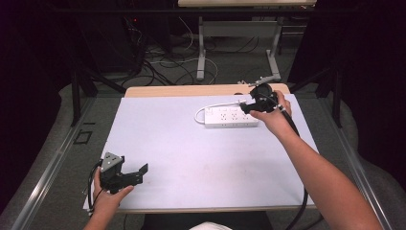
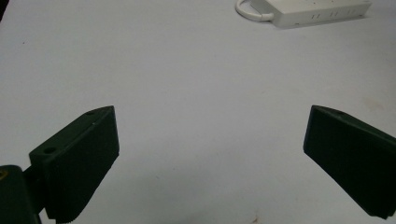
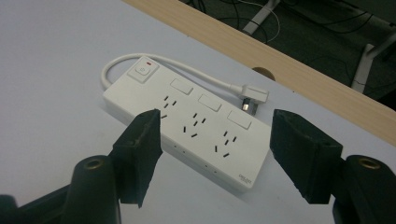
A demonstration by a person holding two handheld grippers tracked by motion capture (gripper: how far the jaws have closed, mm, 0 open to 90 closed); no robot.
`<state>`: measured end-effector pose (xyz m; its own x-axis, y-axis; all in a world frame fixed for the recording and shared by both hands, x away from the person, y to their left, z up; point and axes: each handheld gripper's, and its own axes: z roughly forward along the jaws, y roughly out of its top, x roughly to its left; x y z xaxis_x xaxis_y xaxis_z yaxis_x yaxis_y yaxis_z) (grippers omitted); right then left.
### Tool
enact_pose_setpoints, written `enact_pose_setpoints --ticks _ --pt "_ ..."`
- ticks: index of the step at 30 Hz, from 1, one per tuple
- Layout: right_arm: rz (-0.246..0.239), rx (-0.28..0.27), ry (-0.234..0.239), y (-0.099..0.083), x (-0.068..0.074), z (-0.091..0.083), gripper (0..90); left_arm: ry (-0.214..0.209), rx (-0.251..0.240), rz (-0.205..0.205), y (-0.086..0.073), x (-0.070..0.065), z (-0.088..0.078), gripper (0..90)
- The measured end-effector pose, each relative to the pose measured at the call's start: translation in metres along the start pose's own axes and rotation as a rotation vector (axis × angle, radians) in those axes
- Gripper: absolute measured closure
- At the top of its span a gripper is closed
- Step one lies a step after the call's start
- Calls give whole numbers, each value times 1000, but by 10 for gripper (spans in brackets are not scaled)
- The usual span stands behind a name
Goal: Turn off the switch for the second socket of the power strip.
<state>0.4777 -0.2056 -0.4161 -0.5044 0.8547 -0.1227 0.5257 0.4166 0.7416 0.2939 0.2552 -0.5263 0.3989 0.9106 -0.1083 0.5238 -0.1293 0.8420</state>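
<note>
Right gripper (image 1: 246,106) hovers over the far right part of the table (image 1: 191,158), above the right end of the power strip (image 1: 231,117); its jaws stand apart with nothing clamped between them; in the right gripper view the gripper (image 3: 215,154) looks down on the strip (image 3: 187,135), whose body shows in the gap between the jaws, the pads clear of it. Lying flat on the white sheet (image 1: 201,143), the strip is white and has a rocker switch (image 3: 142,71) at one end and three socket groups in a row; its white cord (image 3: 187,70) loops out from the switch end, runs along the far side and ends in a plug (image 3: 254,95) lying on the sheet just beside the strip, near the wooden table edge (image 3: 289,65). Left gripper (image 1: 125,175) sits at the near left corner of the table, held by the left hand (image 1: 107,196), well apart from the strip; its jaws are wide apart and hold nothing; in the left gripper view the gripper (image 2: 208,149) faces across bare sheet, with the strip (image 2: 322,11) far off at the top edge. Right hand (image 1: 273,115) holds its gripper from the right, the forearm crossing the near right corner of the table.
</note>
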Motion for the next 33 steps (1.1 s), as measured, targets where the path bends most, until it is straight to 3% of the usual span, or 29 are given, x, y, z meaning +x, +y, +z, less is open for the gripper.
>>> enact_pose_setpoints --ticks 8,12,26,33 --pt "20 0 1 8 -4 9 355 1 1 4 0 0 1 32" --pt "59 -20 -7 10 -6 15 361 3 1 -1 -1 0 1 32" --pt "148 1 -31 13 -14 44 375 -2 -3 -7 1 1 2 32" --pt "187 -9 -51 18 -20 55 433 2 -4 -11 -1 3 -1 35"
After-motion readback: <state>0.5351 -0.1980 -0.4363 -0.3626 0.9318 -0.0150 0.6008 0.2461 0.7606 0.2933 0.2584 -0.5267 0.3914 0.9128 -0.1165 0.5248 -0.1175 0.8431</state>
